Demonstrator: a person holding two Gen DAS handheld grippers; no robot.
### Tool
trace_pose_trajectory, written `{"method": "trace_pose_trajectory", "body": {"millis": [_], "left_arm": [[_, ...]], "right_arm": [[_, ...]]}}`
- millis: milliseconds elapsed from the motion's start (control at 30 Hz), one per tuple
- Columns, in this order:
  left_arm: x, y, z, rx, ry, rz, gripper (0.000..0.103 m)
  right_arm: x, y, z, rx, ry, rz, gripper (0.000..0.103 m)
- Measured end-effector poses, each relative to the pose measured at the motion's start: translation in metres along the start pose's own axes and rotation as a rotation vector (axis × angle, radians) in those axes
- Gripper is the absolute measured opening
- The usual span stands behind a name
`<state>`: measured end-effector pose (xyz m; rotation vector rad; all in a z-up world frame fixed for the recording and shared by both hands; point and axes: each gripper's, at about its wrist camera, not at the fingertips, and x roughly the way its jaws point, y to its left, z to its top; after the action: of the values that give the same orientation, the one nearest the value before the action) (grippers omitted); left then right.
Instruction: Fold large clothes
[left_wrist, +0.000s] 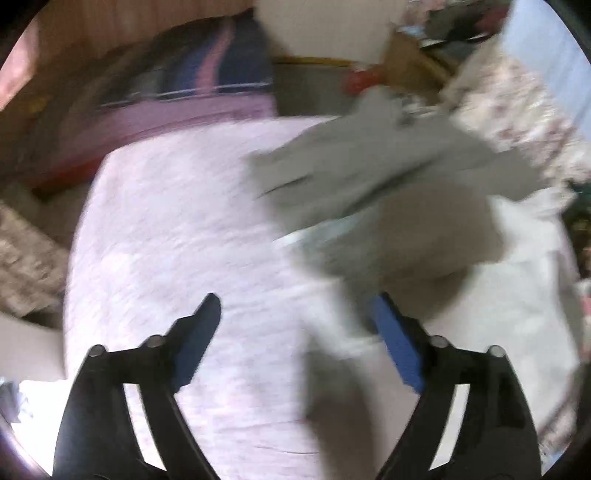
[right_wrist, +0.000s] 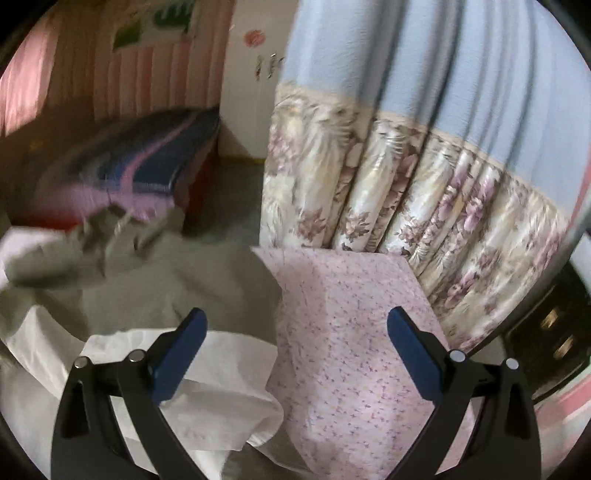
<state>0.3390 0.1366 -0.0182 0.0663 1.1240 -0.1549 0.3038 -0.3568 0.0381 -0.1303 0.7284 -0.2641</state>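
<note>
A grey garment (left_wrist: 388, 192) lies bunched on the pale pink bed sheet (left_wrist: 177, 229), up and to the right of my left gripper (left_wrist: 295, 310). The left gripper is open and empty, its right finger (left_wrist: 395, 343) close to the garment's near edge. The view is blurred by motion. In the right wrist view the same grey garment (right_wrist: 66, 254) lies at the far left. A white cloth (right_wrist: 218, 376) lies under my right gripper (right_wrist: 295, 325), which is open and empty. The bed's corner, in a pink flowered sheet (right_wrist: 347, 339), sits between the right gripper's fingers.
A blue and pink striped quilt (left_wrist: 207, 74) lies folded at the far end of the bed. A floral and light blue curtain (right_wrist: 424, 177) hangs close on the right. A dark piece of furniture (right_wrist: 546, 332) stands at far right. The floor (right_wrist: 236, 199) lies beyond the bed.
</note>
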Motion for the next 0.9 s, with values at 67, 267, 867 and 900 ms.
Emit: {"method": "trace_pose_trajectory", "body": {"millis": [67, 267, 867, 900], "left_arm": [[-0.001, 0.019, -0.008, -0.046, -0.024, -0.005, 0.09], [-0.012, 0.019, 0.001, -0.165, -0.102, -0.204, 0.1], [-0.014, -0.109, 0.061, 0.029, -0.271, -0.309, 0.004], [-0.031, -0.107, 0.06, 0.052, -0.341, -0.311, 0.004]], "right_arm": [[0.0, 0.008, -0.003, -0.055, -0.005, -0.041, 0.098], [0.0, 0.012, 0.004, -0.086, -0.003, -0.007, 0.098], [0.06, 0.016, -0.005, 0.009, 0.135, 0.259, 0.012], [0.052, 0.013, -0.001, 0.023, 0.09, 0.263, 0.012]]}}
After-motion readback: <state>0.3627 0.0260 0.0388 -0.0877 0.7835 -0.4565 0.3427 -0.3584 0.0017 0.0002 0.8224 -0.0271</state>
